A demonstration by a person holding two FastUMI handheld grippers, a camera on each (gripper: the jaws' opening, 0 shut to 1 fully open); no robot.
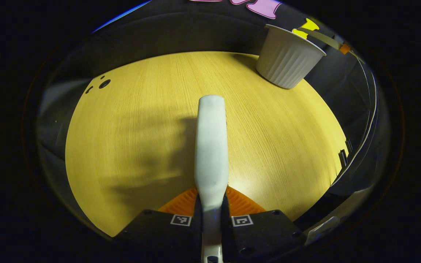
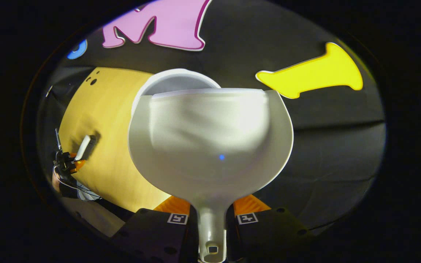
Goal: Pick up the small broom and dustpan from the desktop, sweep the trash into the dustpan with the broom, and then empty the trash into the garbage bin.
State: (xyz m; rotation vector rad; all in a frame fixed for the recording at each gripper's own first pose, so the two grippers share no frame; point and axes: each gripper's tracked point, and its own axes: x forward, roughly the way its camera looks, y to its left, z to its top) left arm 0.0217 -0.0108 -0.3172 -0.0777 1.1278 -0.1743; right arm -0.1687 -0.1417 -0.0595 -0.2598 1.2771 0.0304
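L gripper is clamped on the broom handle, held over the desktop, well apart from the bin. R gripper grips the dustpan handle, lip at the bin rim, prob. tipping. Risk: lip off-centre, so trash spills behind the bin.

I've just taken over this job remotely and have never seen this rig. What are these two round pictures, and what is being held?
There is no robot arm: a person holds a two-finger gripper in each hand, and a fisheye camera rides on each.

The left gripper view looks along the left gripper, clamped on the small broom, seen edge-on over the wooden desktop. The white ribbed garbage bin stands at the desktop's far right corner.

The right gripper view looks along the right gripper, which grips the handle of the dustpan, raised in front of the bin's rim. I see no trash in the pan.
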